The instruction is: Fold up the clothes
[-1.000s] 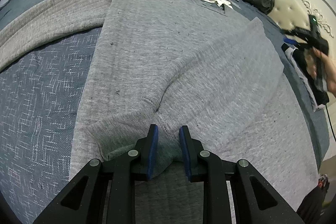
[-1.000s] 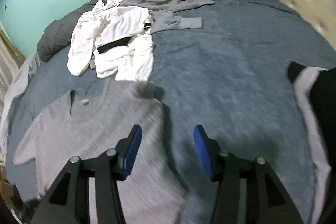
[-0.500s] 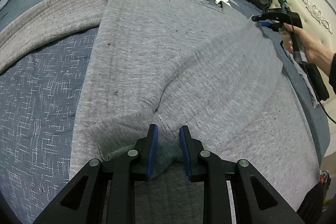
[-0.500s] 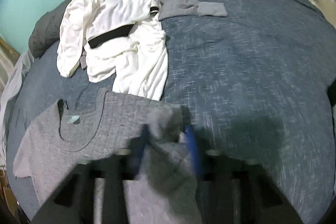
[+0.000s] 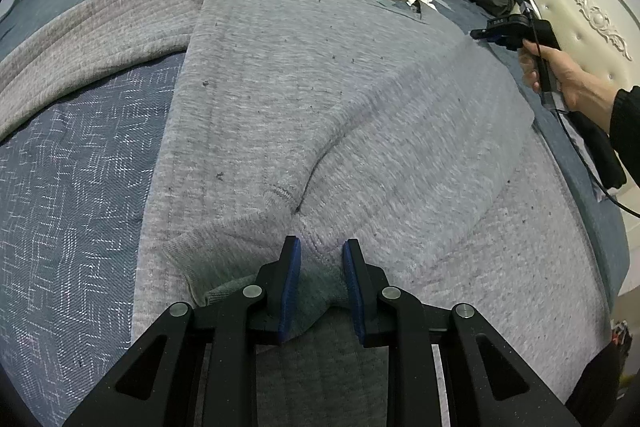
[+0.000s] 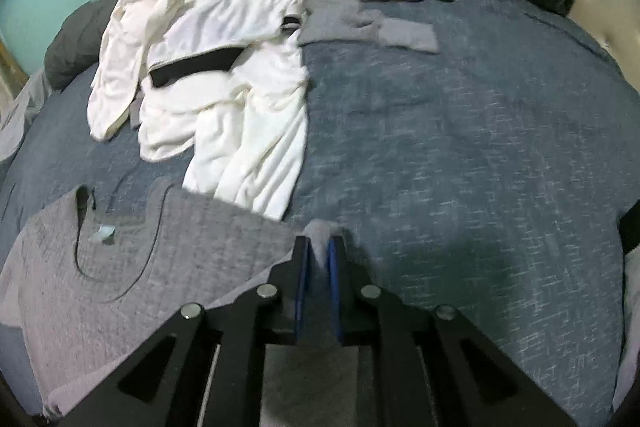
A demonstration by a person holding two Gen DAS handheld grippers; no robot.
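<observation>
A: Which step is the person on?

B: Taking hold. The grey sweater [image 5: 320,99] lies spread on the blue bedspread [image 5: 80,187], nearer than the white garment [image 6: 224,67]. The left gripper [image 5: 318,259] is clamped on a bunched bit of the sweater's near edge. The right gripper [image 6: 318,251] has just been closing, and a tuft of grey knit stands pinched between its blue pads [image 6: 301,283].

A: So what does the next move call for?

B: Probably lifting both held points together and carrying the cloth across the sweater without either grip slipping.

A: Do the two views differ?

B: Yes. The left wrist view shows the person's right hand [image 5: 560,79] at the sweater's far side edge. The right wrist view shows the sweater's neckline [image 6: 116,251] and label, just short of the white garment.
</observation>
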